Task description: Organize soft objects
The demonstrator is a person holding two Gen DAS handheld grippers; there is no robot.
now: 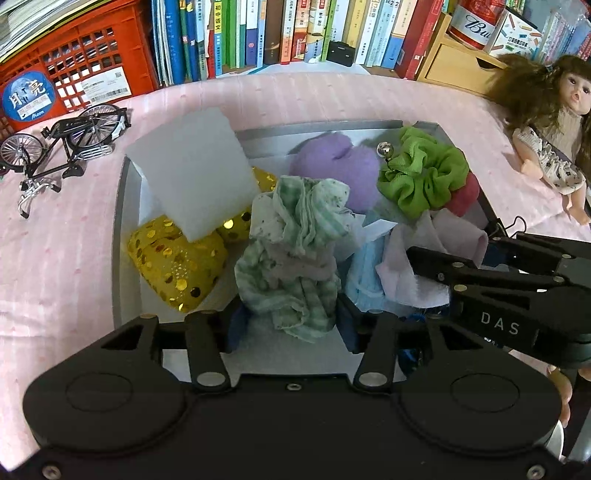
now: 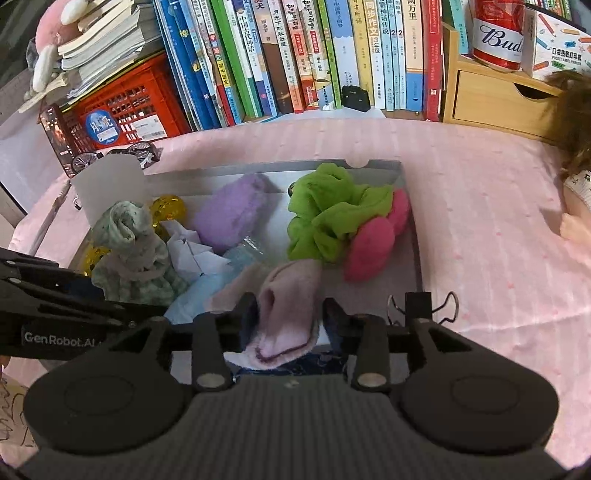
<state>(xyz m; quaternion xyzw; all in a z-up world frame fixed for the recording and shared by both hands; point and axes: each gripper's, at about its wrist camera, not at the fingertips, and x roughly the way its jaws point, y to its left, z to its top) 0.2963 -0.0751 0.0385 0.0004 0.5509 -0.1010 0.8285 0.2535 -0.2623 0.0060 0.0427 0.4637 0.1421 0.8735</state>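
Observation:
A grey tray (image 1: 127,221) (image 2: 412,236) on the pink cloth holds soft things: a white foam block (image 1: 192,170), a gold sequin pouch (image 1: 173,266), a purple plush (image 1: 340,170) (image 2: 232,214), a green scrunchie (image 1: 421,177) (image 2: 332,210), a pink plush (image 2: 369,251) and a light blue cloth (image 1: 365,273). My left gripper (image 1: 291,321) is shut on a green checked cloth (image 1: 291,251) (image 2: 133,254), held upright over the tray. My right gripper (image 2: 291,321) is shut on a pale pink sock (image 2: 288,314) (image 1: 417,254) over the tray's near edge.
A doll (image 1: 546,122) lies on the cloth to the right. A model bicycle (image 1: 62,144) and a red crate (image 1: 81,66) stand at the left. Books (image 1: 280,29), a wooden drawer box (image 2: 495,99) and a red can (image 2: 498,33) line the back. A binder clip (image 2: 421,306) grips the tray's edge.

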